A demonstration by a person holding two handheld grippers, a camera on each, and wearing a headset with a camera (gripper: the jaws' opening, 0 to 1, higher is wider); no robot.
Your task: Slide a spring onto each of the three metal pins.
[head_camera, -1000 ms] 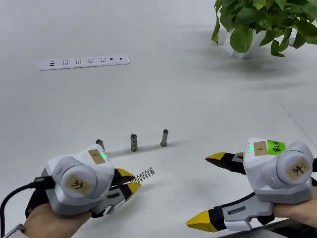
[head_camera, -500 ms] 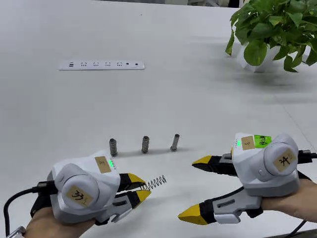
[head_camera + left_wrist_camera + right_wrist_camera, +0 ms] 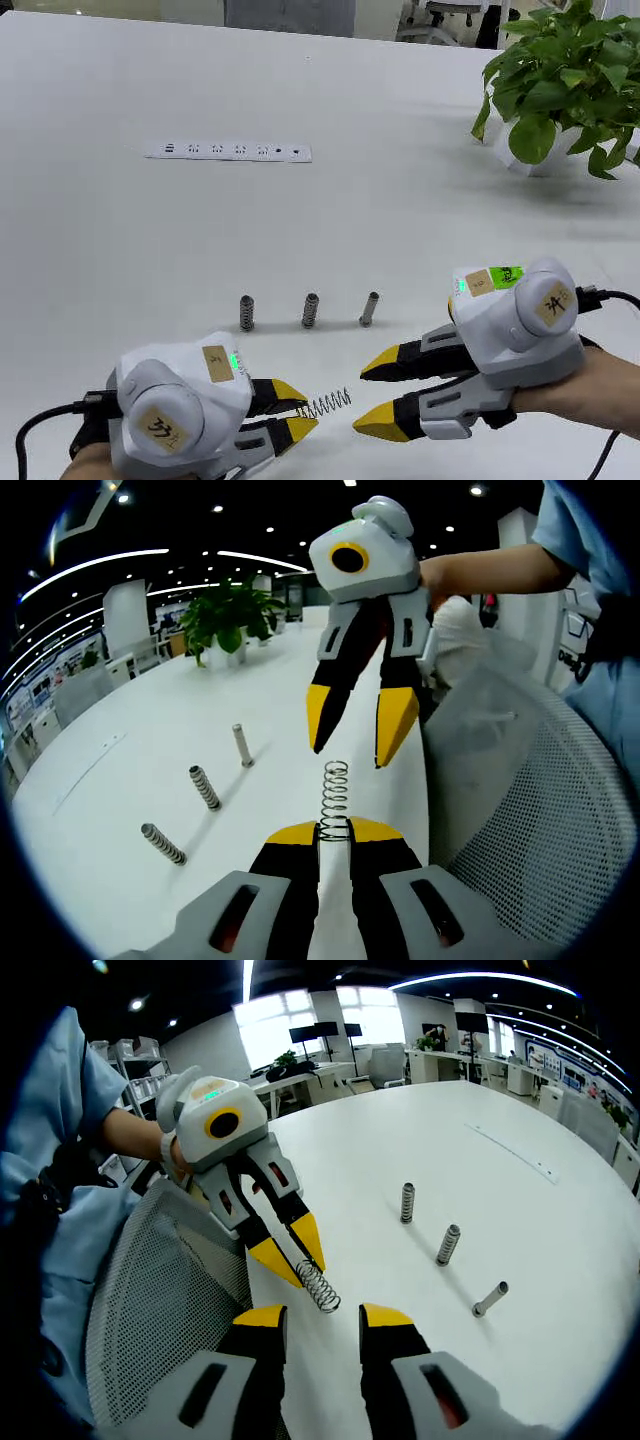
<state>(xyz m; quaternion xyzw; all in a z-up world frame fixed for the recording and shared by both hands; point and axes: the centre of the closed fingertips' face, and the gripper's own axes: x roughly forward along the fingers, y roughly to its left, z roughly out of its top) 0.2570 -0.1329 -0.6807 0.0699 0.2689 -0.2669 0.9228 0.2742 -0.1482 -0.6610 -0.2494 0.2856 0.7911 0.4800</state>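
Three small metal pins stand in a row on the white table (image 3: 150,250). The left pin (image 3: 247,313) and the middle pin (image 3: 310,310) each carry a spring; the right pin (image 3: 369,309) is bare. My left gripper (image 3: 303,408) is shut on one end of a loose spring (image 3: 327,403), which juts out toward the right, in front of the pins. My right gripper (image 3: 365,398) is open, its yellow tips just beyond the spring's free end. In the left gripper view the spring (image 3: 333,795) rises from the shut jaws toward the right gripper (image 3: 360,720). In the right gripper view the spring (image 3: 320,1287) points between my open fingers (image 3: 385,1315).
A white power strip (image 3: 230,151) lies far back on the table. A potted plant (image 3: 560,80) stands at the back right. A mesh chair (image 3: 530,810) sits at the table's near edge, behind the grippers. A black cable (image 3: 30,430) trails from the left gripper.
My right gripper has moved left toward the spring's free end and its jaws have narrowed. The left gripper still holds the spring. The head camera has tilted up.
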